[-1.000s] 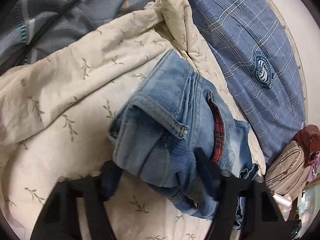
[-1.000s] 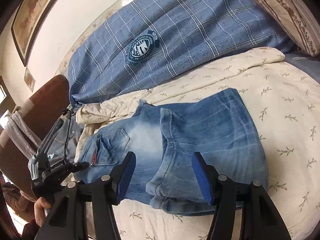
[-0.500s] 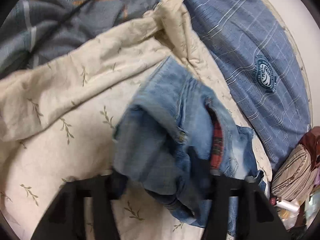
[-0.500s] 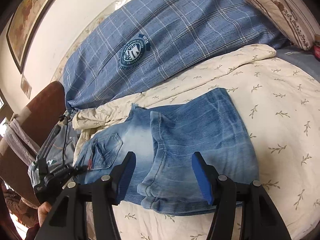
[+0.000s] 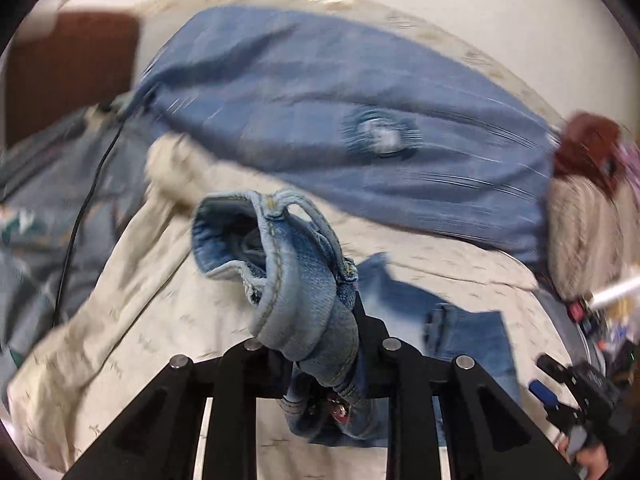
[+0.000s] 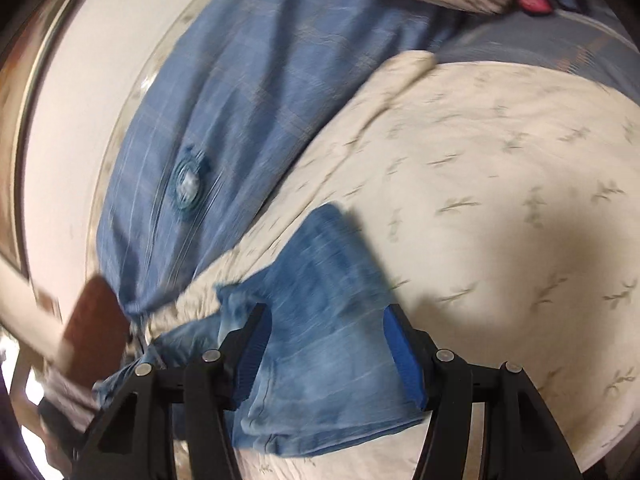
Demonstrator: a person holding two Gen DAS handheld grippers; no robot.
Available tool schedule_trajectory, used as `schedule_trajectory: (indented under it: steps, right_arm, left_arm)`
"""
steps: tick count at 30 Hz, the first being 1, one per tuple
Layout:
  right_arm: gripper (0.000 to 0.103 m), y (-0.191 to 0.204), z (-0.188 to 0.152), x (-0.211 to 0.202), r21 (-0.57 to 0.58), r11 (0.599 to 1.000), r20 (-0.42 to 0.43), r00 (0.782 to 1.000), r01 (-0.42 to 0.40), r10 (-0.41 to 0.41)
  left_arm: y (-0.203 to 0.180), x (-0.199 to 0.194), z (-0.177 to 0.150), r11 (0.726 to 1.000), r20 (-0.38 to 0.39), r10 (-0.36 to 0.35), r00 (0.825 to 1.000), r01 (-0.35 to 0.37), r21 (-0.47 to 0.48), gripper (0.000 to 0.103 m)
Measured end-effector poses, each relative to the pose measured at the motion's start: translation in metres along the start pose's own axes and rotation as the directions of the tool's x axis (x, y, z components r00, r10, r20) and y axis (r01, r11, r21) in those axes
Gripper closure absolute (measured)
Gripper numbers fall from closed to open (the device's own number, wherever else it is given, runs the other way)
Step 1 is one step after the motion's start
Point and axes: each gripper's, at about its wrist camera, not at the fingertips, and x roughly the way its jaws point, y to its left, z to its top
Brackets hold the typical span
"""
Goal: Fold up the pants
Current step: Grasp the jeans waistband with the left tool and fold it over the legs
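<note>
Light blue jeans (image 6: 320,320) lie partly folded on a cream leaf-print bedspread (image 6: 500,200). My left gripper (image 5: 316,344) is shut on the jeans' waistband (image 5: 296,280), which is bunched up and lifted off the bed; the rest of the jeans (image 5: 468,336) trails down to the right. My right gripper (image 6: 328,352) is open, its blue pads (image 6: 404,360) on either side of the folded leg part of the jeans. Both views are motion-blurred.
A blue plaid pillow (image 5: 360,112) with a round badge lies behind the jeans, also in the right wrist view (image 6: 224,120). A striped pillow (image 5: 580,232) and a brown headboard (image 5: 68,68) flank it. A black cable (image 5: 80,208) runs over bedding at left.
My left gripper has closed on the waistband and lifted it, swinging towards the pillow. My right gripper has moved in over the folded jeans, still open.
</note>
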Motion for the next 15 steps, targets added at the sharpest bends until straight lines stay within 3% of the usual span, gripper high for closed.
schedule_trajectory:
  steps: [7, 15]
  right_arm:
    - [0.04, -0.016, 0.015, -0.023, 0.037, 0.999, 0.086, 0.996, 0.004, -0.007]
    - [0.04, -0.036, 0.032, -0.047, 0.078, 0.997, 0.149, 0.988, 0.017, -0.029]
  left_arm:
    - [-0.088, -0.016, -0.005, 0.977, 0.016, -0.105, 0.994, 0.1, 0.191, 0.08]
    - [-0.179, 0.024, -0.052, 0.925, -0.119, -0.188, 0.975, 0.217, 0.312, 0.081]
